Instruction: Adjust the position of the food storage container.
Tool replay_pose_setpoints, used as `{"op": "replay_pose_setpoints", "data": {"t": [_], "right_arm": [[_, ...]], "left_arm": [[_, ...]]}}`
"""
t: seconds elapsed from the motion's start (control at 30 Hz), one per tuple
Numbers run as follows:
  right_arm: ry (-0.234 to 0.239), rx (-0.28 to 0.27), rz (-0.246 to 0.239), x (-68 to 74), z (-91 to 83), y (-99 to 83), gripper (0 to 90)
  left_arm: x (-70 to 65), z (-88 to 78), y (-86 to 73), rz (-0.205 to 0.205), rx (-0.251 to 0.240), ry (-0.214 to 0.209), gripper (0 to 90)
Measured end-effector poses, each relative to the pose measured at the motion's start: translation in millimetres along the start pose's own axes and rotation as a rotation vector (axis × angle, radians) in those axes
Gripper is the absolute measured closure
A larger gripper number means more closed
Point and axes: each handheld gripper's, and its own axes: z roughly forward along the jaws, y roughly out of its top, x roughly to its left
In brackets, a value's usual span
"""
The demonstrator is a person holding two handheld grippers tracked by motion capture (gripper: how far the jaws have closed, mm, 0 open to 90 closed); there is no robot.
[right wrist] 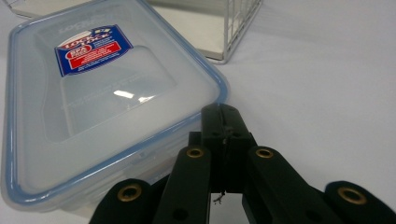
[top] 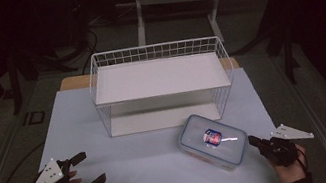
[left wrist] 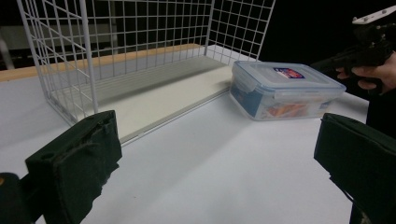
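Observation:
A clear plastic food box (top: pixel 213 140) with a blue-rimmed lid and a red and blue label lies on the white table, in front of the wire rack's right end. It also shows in the left gripper view as the box (left wrist: pixel 285 88) and close up as the box (right wrist: pixel 93 102). My right gripper (top: pixel 255 142) is shut with nothing in it, its tip right beside the box's near right corner; the shut right gripper (right wrist: pixel 223 122) rests against that corner. My left gripper (top: pixel 88 169) stands open and empty at the near left, and the left gripper (left wrist: pixel 215 158) has jaws spread wide.
A white wire rack (top: pixel 162 84) with two shelves stands at the table's middle back; its lower shelf (left wrist: pixel 159 95) is bare. The white table top (top: pixel 155 174) ends close behind both hands. Dark floor and stands surround the table.

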Motion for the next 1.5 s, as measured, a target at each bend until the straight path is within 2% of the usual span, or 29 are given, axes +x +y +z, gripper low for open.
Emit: {"op": "replay_pose_setpoints", "data": {"t": [0.67, 0.8, 0.83, 1.0, 1.5], "right_arm": [[0.087, 0.016, -0.038, 22.2, 48.8, 31.5, 90.0], [0.095, 0.017, -0.038, 24.9, 53.3, 34.1, 90.0], [0.105, 0.019, -0.044, 29.7, 60.8, 38.8, 90.0], [0.115, 0.025, -0.066, 37.6, 71.7, 45.8, 90.0], [0.168, 0.025, -0.069, 59.5, 100.1, 61.3, 90.0]], "left_arm": [[0.3, 0.2, -0.2, -0.002, -0.001, -0.002, 0.4], [0.2, 0.2, -0.1, -0.002, -0.002, -0.002, 0.4], [0.2, 0.2, -0.1, -0.002, -0.001, -0.002, 0.4], [0.2, -0.1, 0.0, -0.002, -0.002, -0.003, 0.4], [0.1, 0.5, -0.5, 0.002, 0.003, -0.004, 0.4]]}}
